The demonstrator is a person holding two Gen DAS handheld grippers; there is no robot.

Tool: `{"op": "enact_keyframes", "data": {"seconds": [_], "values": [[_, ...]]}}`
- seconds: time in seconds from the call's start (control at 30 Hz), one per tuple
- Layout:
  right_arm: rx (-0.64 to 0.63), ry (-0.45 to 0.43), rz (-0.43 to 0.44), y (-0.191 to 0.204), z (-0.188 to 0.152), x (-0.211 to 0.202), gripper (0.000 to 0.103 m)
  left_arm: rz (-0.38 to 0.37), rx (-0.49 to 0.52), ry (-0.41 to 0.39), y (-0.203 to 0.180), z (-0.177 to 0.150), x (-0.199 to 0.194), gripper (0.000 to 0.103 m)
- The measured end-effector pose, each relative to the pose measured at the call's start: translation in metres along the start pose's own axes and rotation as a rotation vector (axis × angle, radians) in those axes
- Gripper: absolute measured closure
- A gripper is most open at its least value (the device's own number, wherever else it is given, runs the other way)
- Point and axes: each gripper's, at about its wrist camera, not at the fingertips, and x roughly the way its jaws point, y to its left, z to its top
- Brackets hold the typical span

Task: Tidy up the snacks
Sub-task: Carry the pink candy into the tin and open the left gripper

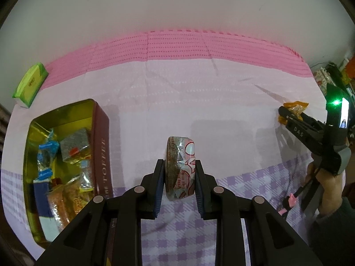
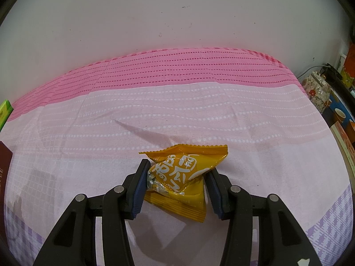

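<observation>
My left gripper (image 1: 178,166) is shut on a round wrapped snack (image 1: 180,168) with a clear and pink-red wrapper, held on edge above the cloth. To its left stands the open toffee tin (image 1: 101,137), gold inside, holding several wrapped snacks (image 1: 74,147). My right gripper (image 2: 177,173) is shut on a yellow snack packet (image 2: 182,175) that rests on the pink cloth. In the left wrist view the right gripper (image 1: 288,115) appears at the far right with the yellow snack packet (image 1: 296,107) at its tips, held by a person's hand (image 1: 326,179).
A pink and lilac checked cloth (image 2: 199,106) covers the table. A green packet (image 1: 31,82) lies at the far left near the wall. A floral pot (image 2: 316,88), boxes and books crowd the right edge. A white wall runs along the back.
</observation>
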Motion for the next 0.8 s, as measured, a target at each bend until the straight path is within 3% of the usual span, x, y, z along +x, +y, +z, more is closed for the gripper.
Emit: {"op": "enact_keyframes", "data": {"seconds": [0.23,0.8], "values": [[-0.001,0.001,-0.001,0.0,0.0,0.0,0.057,-0.006,-0.014,-0.031,0.017,0.007,-0.023,0.077],[-0.004,0.001,-0.002,-0.001,0.0,0.0,0.057,0.129,-0.136,-0.048,0.117,0.011,-0.042,0.077]]}}
